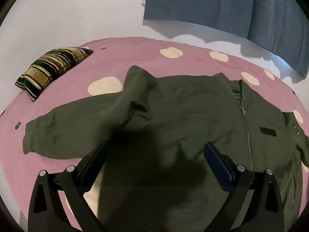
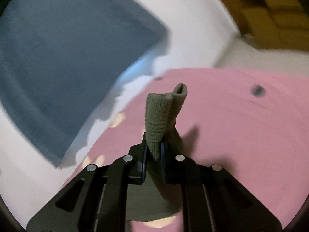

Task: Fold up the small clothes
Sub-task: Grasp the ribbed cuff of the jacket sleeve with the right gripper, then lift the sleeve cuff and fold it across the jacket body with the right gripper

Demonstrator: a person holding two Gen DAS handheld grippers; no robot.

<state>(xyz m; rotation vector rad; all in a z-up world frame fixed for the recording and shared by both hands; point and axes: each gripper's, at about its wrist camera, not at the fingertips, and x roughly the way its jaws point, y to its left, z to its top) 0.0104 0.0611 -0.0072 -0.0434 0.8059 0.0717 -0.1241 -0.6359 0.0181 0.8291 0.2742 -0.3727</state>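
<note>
Cuff (image 2: 164, 114) pinched in the right tongs (image 2: 154, 147), lower centre; left tongs (image 1: 154, 150) spread over the olive jacket (image 1: 183, 116) on the bed (image 1: 58, 174). Sleeve fold underway; next, carry it inward.

Left wrist view: looking steeply down from close above the olive jacket (image 1: 183, 116), facing the far wall (image 1: 77, 9). Right wrist view: tilting less, facing across the pink bedspread (image 2: 241, 125) toward the blue curtain (image 2: 67, 58). Sharing bedspread, curtain, wall and jacket.
</note>
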